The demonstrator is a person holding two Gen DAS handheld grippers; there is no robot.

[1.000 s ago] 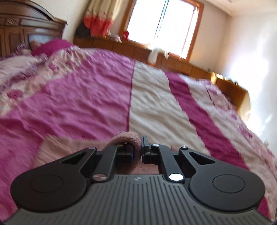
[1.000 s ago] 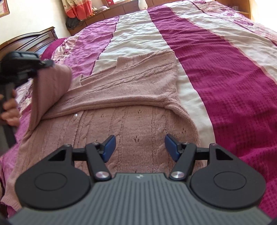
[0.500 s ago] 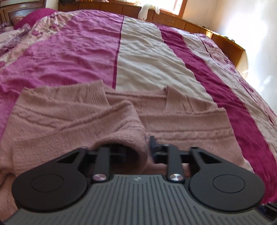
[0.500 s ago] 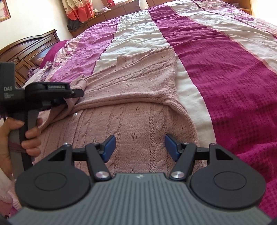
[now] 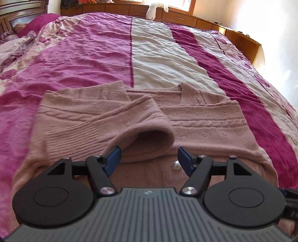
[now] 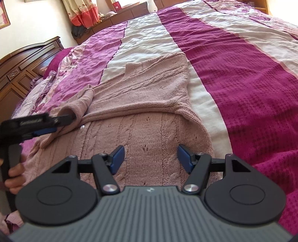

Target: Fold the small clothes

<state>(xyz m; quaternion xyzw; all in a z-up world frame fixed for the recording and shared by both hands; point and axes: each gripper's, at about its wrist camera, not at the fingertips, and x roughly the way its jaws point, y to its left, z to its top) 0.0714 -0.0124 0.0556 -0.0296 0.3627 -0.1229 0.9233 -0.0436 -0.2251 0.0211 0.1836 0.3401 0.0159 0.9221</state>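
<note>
pink cardigan (image 5: 195, 119) lies flat on bed (image 5: 158, 55), sleeve (image 5: 104, 119) folded across it. left gripper (image 5: 148, 158) and right gripper (image 6: 150, 158): jaws spread, empty, above cardigan.

We are working in home bedroom. We are seeing wide bed (image 5: 152, 55) under magenta-and-cream striped quilt, carved dark wooden headboard (image 6: 24, 63), sunlit window (image 5: 182, 3) above low wooden cabinets (image 5: 186, 19), orange-hemmed curtain (image 6: 82, 13), white soft toy (image 5: 152, 11) sitting on cabinet top.

Bare bedspread (image 6: 242, 78) wide open right of sweater (image 6: 149, 96), folded sleeve (image 5: 115, 119) humped before left tongs (image 5: 148, 160)
</note>
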